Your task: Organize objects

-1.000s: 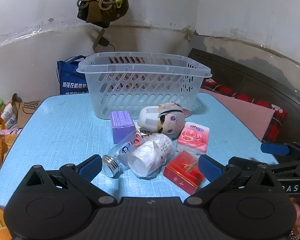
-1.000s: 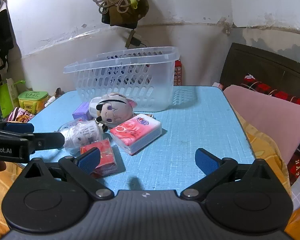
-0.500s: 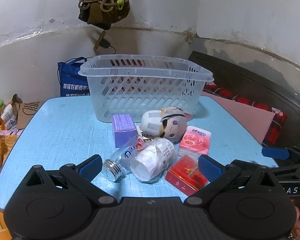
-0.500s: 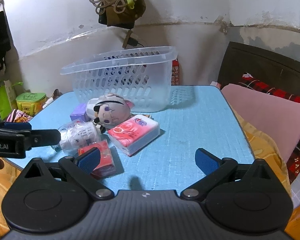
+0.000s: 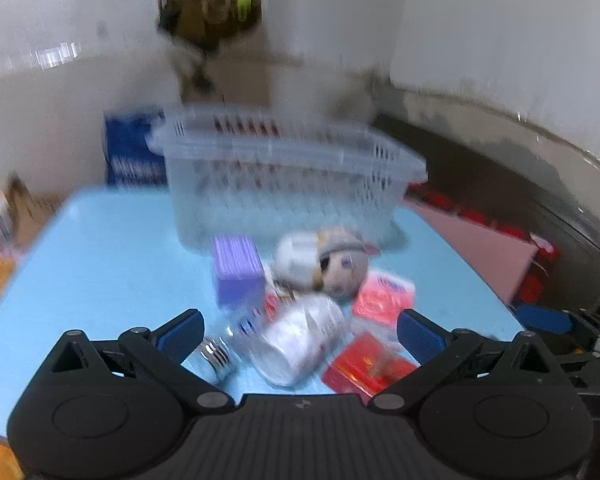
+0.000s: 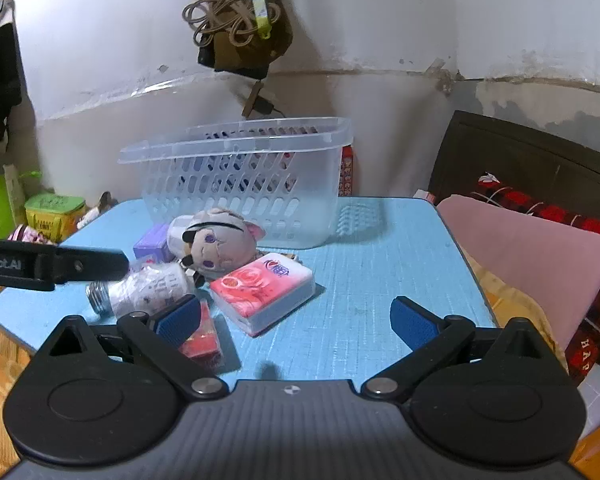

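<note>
- Looking through the left wrist view: whole picture smeared, where half a second ago it was sharp, so likely mid-swing. Left gripper (image 5: 298,330) with jaws spread wide and nothing between them. Ahead on the blue table (image 5: 100,264), a heap: clear bottle (image 5: 260,336) on its side with silver cap nearest, purple box (image 5: 236,272), plush doll (image 5: 332,264), pink tissue pack (image 5: 384,300), red box (image 5: 368,368). Heap sits lower in the picture and closer to the jaws than a second ago. Basket (image 5: 284,184) behind the heap, contents too blurred to tell.
- Turning to the right wrist view: sharp. Right gripper (image 6: 294,320) also released, gripping nothing, hovering over the near table edge. Same heap lying left of centre, just in front of the basket, tissue pack nearest the jaws. Left tool reaching in from the left edge, further over the bottle than before.
- Reading the change: left side closing in on the bottle, probably the first pick; nothing lifted yet, sorting barely begun.
</note>
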`<state>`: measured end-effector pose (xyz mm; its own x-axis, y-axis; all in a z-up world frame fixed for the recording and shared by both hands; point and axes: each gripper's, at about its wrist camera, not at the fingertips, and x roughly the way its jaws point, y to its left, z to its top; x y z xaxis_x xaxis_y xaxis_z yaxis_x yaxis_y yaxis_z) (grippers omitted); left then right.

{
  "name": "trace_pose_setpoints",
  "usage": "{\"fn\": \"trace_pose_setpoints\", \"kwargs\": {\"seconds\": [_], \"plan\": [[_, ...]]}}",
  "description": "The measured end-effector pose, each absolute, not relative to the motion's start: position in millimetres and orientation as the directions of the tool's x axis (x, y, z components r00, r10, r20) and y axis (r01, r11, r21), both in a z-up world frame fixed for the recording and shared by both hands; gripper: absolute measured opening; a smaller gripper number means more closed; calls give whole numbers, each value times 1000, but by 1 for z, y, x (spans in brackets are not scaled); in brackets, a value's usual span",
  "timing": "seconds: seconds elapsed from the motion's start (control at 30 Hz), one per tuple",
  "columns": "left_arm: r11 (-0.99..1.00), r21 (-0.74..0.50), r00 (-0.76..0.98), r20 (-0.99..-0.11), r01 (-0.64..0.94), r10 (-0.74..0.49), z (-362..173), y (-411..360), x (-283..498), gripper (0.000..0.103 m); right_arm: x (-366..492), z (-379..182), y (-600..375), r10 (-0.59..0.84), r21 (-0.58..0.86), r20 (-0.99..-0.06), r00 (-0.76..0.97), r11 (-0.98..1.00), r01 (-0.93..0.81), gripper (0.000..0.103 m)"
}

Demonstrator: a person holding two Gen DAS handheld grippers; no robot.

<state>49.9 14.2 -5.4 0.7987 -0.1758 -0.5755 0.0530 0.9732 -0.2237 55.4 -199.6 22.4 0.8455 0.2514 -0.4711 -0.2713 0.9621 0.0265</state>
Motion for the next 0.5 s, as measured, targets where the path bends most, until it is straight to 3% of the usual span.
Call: {"fn": "trace_pose_setpoints", "kwargs": {"seconds": [0.17, 0.5], "plan": [[998, -66, 814, -580, -2, -37, -8, 4, 51, 103, 60, 22, -203, 270, 55, -484, 832, 959, -279, 103], [991, -127, 825, -556, 31, -97, -8, 6, 49, 103, 67, 18, -200, 243, 55, -537, 808, 966, -253, 103]]}}
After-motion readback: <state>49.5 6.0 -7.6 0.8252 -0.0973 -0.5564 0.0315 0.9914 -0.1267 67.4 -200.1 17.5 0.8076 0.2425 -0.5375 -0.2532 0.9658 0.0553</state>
